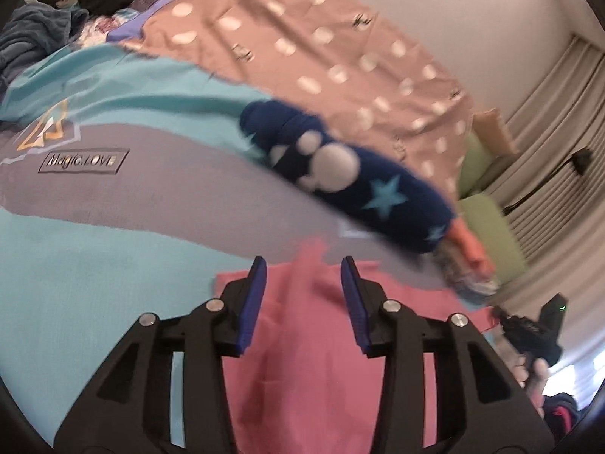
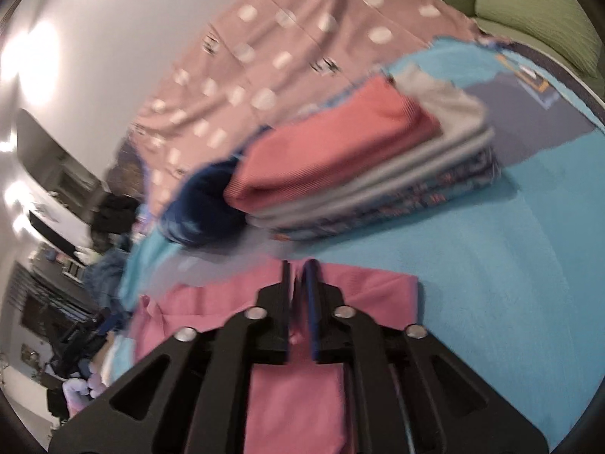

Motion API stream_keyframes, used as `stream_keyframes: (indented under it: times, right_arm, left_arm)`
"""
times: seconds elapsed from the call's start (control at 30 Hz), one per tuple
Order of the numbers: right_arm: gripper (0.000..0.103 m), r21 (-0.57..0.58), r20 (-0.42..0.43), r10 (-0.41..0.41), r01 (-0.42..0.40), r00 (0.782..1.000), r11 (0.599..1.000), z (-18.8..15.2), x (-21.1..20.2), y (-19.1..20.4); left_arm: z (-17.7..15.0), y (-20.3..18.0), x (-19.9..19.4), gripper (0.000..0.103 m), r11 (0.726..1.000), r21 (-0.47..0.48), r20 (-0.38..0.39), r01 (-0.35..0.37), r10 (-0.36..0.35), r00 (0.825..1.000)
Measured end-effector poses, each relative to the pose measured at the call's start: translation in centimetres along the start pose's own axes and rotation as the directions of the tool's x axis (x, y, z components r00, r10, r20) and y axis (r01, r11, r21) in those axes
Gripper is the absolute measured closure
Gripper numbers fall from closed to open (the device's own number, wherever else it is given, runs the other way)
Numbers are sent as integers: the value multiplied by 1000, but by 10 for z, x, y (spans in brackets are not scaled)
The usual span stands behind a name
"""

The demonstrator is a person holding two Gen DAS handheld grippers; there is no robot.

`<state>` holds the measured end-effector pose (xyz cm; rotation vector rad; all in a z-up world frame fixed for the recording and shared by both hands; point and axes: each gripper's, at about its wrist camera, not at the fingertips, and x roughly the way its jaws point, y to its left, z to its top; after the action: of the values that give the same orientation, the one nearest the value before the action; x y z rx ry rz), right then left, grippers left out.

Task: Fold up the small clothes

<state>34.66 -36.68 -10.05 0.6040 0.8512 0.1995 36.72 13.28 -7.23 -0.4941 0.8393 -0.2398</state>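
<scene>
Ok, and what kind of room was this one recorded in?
Most likely a bedroom at home. The clothes lie on a bed with a turquoise printed cover and a pink polka-dot sheet; a green pillow sits at its edge, and pleated curtains hang behind.

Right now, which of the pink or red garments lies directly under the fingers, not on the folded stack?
The flat pink garment, spread alone on the blue bedcover. The darker coral-red piece is folded and sits on top of the stack farther away.
</scene>
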Motion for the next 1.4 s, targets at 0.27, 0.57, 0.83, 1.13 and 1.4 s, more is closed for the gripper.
stream_keyframes:
  times: [0.27, 0.57, 0.83, 1.13, 1.4]
  right_arm:
    - [68, -224, 9, -91, 91, 996, 970, -13, -24, -5]
    - [58, -446, -71, -222, 168, 972, 879, -21, 18, 20]
    - [61, -282, -80, -121, 94, 989, 955, -5, 30, -1]
    - [101, -161, 17, -24, 26, 1000, 987, 1, -2, -3]
    - [102, -101, 30, -66, 68, 997, 992, -11, -28, -24]
  left_arm:
    - [-21, 4, -5, 40, 986, 164, -34, -27, 33, 999]
    - [-22, -20, 40, 36, 959, 275, -116, -73, 109, 987]
    - [-11, -9, 32, 98, 973, 231, -58, -27, 41, 997]
    - [-9, 9, 43, 93, 984, 180, -69, -8, 21, 997]
    - [-10, 9, 28, 91, 986, 167, -34, -6, 12, 999]
